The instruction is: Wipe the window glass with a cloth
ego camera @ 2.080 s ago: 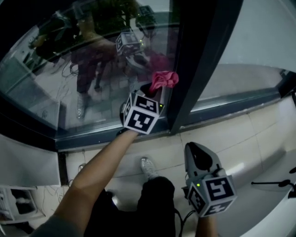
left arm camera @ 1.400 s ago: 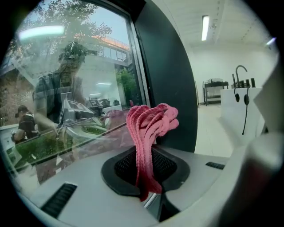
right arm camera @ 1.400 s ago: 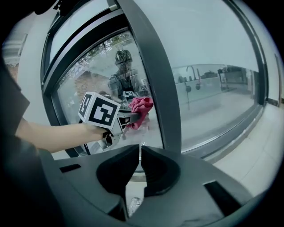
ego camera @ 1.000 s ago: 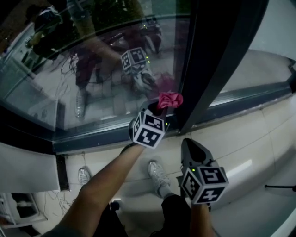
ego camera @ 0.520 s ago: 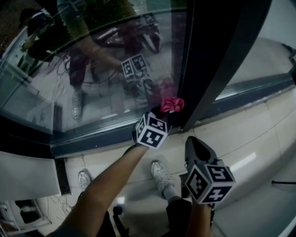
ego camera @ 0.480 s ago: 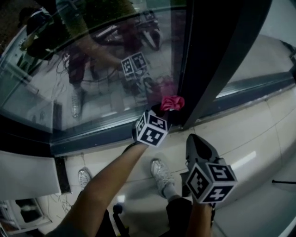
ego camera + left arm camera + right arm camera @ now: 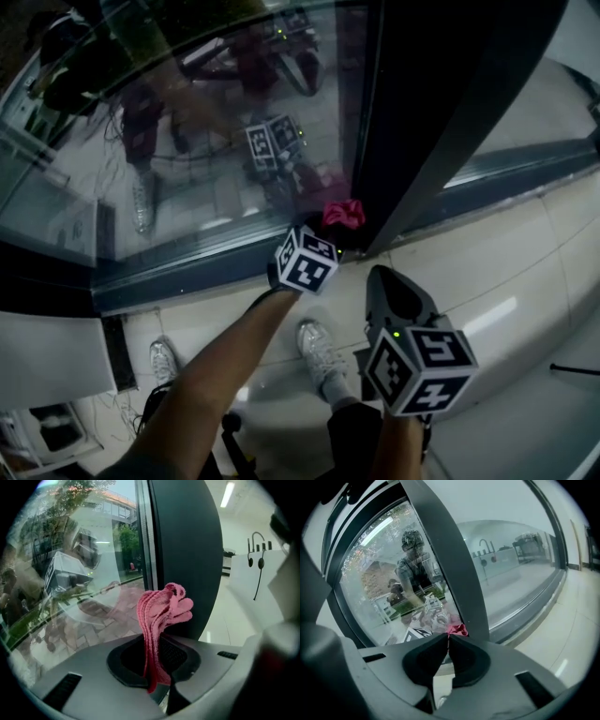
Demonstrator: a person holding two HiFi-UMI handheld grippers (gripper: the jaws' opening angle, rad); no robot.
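The left gripper, clamped on the crumpled pink cloth, has slid lower; the reflective window glass lies up-left of it; the right gripper hangs back, jaws together on nothing.

One pink cloth, two claws, left claw and right claw, two window panes, one dark post, two shoes.

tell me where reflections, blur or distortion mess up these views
Head view: dim, with reflections veiling the glass. Left gripper view: fisheye bows the frame; the cloth is sharp, but the lower right is a pale blur. Right gripper view: same bowing, and the glass is speckled and full of reflections.
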